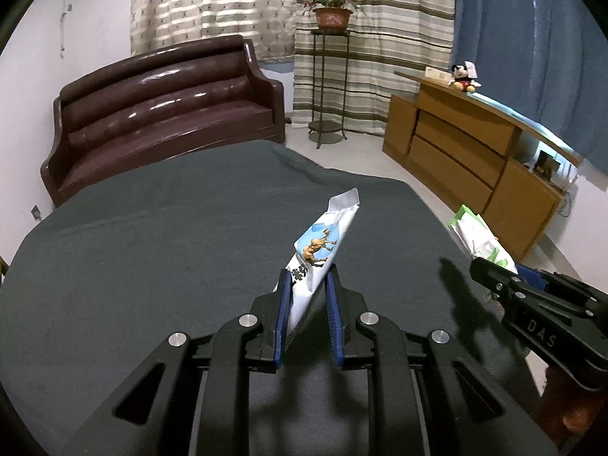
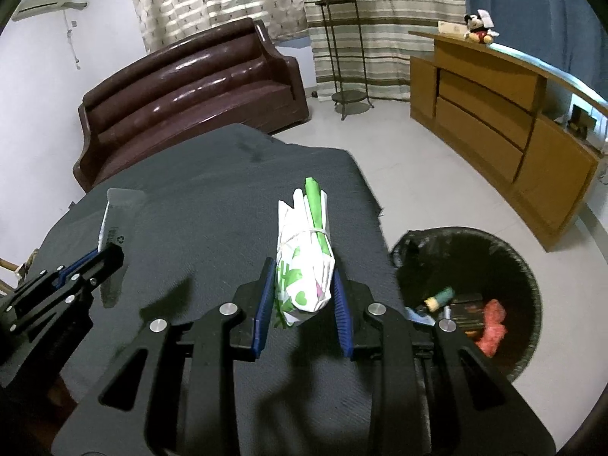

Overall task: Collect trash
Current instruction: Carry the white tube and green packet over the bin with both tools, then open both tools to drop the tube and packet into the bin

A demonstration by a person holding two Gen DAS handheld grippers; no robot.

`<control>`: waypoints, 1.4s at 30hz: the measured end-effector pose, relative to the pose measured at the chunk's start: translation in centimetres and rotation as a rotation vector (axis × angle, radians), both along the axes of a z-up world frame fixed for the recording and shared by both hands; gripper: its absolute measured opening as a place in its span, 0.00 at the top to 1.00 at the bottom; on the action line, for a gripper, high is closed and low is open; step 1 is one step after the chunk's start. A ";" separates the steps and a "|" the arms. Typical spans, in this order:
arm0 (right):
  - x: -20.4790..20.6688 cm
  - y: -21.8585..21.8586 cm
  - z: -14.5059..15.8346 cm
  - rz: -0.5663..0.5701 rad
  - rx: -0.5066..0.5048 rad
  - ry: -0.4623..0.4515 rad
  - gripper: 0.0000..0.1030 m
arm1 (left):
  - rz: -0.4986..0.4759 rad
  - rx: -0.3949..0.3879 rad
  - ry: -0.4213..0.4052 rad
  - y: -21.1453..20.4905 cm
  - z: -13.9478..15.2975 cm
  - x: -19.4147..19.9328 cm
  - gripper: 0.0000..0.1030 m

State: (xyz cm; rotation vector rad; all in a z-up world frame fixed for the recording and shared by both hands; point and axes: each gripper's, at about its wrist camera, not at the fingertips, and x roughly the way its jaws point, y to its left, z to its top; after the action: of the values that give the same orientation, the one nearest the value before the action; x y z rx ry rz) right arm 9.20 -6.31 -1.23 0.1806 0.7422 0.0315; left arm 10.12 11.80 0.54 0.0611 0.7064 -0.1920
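Observation:
My left gripper (image 1: 307,277) is shut on a white and blue sachet (image 1: 319,247) with a camel picture, held above the dark grey table cover (image 1: 152,235). In the right wrist view the same sachet (image 2: 110,220) shows edge-on beyond the left gripper (image 2: 100,262). My right gripper (image 2: 304,277) is shut on a white and green wrapper bundle (image 2: 304,262) tied with a rubber band. That bundle (image 1: 482,239) also shows at the right of the left wrist view, in the right gripper (image 1: 494,277). A black mesh trash bin (image 2: 467,292) stands on the floor, right of the table.
The bin holds several pieces of trash, among them something red (image 2: 494,326). A dark brown sofa (image 1: 163,114) stands behind the table. A plant stand (image 1: 328,87) and a wooden cabinet (image 1: 467,159) with a plush toy (image 1: 463,76) line the far right.

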 end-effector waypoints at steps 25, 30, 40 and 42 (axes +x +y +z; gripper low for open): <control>-4.1 -13.2 -0.7 -0.224 -0.083 -0.022 0.73 | -0.223 -0.047 0.023 -13.2 -0.9 -0.9 0.81; -3.8 -14.5 -1.5 -0.237 -0.080 -0.010 0.73 | -0.243 -0.051 0.037 -15.1 -1.6 -0.4 0.81; -2.8 -16.1 -2.6 -0.285 -0.041 -0.008 0.70 | -0.262 -0.037 0.059 -18.2 -3.1 1.2 0.77; -2.5 -16.6 -2.9 -0.291 -0.026 -0.002 0.63 | -0.258 -0.038 0.071 -18.2 -3.4 1.6 0.71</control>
State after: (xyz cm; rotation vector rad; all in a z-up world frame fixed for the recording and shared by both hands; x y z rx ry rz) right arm 6.67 -22.87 -4.16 0.2626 0.7081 -0.2543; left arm 11.68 -6.44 -2.86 0.1096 0.7643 -0.4568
